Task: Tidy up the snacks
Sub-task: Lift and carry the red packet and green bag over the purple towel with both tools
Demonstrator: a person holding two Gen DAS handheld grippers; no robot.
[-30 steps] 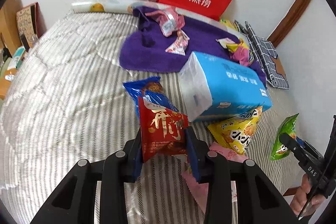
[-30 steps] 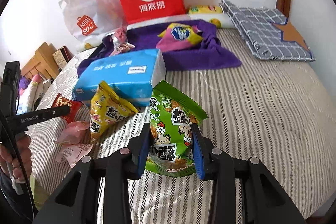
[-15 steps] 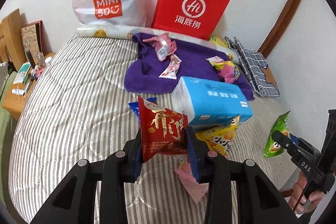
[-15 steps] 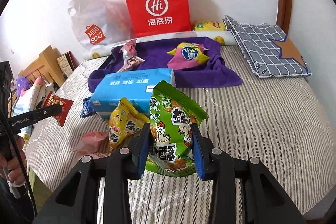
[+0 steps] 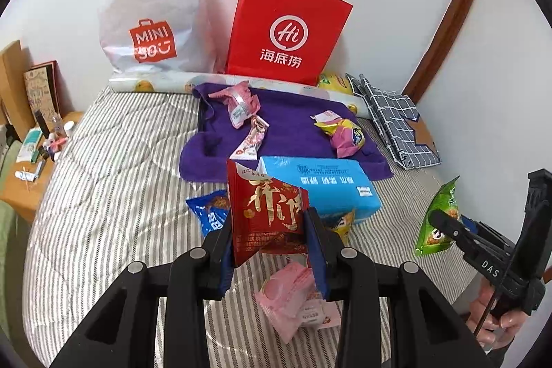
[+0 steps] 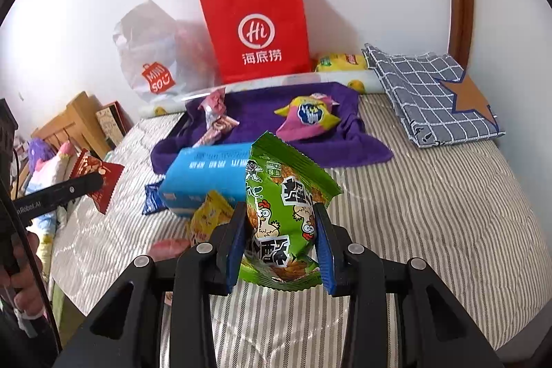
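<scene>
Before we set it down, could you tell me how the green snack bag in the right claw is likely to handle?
The green snack bag looks puffy and probably light, since it stands upright between the right claw pads without sagging. Its glossy film may be slippery. The contents show as crisp pieces, so a harder squeeze could likely crush them.

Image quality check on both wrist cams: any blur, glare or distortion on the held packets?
Left wrist view: the red snack packet in the left gripper is sharp, its gold print glinting slightly; fisheye bends the door frame and blackens the corners. Right wrist view: the green snack packet in the right gripper is crisp, with mild sheen; the striped bedcover curves towards the edges. No motion blur in either.
</scene>
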